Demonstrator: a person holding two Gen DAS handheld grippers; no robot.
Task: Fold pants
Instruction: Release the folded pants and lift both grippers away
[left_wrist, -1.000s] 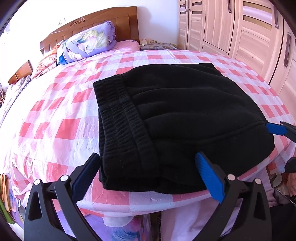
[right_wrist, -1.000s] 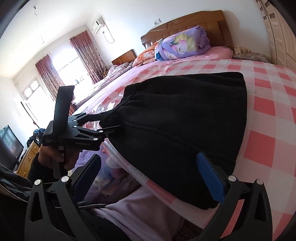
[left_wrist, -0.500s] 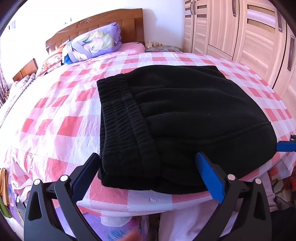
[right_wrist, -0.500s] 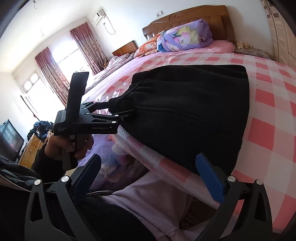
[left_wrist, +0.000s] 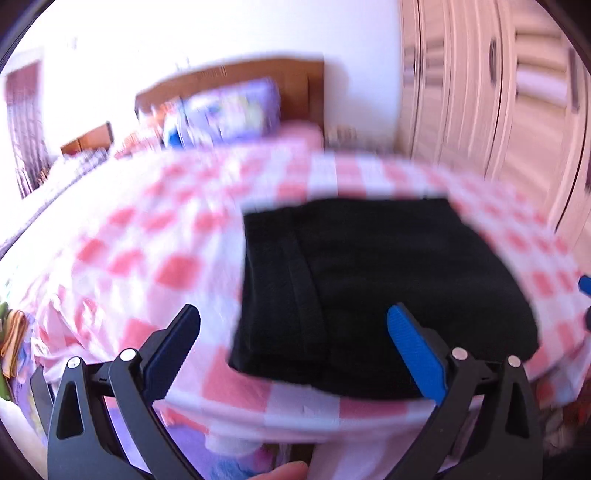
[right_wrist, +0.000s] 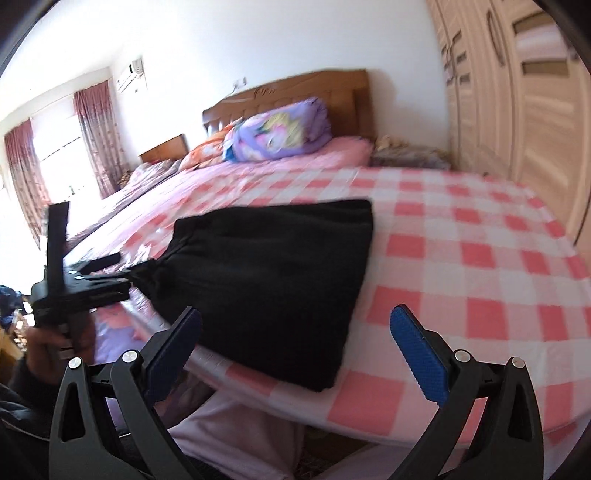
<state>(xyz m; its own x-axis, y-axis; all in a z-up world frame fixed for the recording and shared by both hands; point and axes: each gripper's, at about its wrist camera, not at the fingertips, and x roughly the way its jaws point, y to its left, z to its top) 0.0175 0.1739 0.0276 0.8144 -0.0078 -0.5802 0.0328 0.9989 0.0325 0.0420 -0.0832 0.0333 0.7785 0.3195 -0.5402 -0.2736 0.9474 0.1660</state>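
Currently one folded pants (left_wrist: 376, 295) bundle at the bed (right_wrist: 480, 258) edge; both tongs, left tongs (left_wrist: 293, 347) and right tongs (right_wrist: 295, 343), gape empty; bare bedding either side.

A home bedroom: bed (right_wrist: 480, 266) (checked sheet), wooden headboard (right_wrist: 295, 96), wardrobe (right_wrist: 517, 110).

Purple pillow (right_wrist: 280, 131) against wooden headboard (right_wrist: 295, 94), beside wardrobe (right_wrist: 517, 110).

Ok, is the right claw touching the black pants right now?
Apart. In the left wrist view the right claw has its tips at the frame's right edge, with a strip of checked bedsheet showing between them and the pants.
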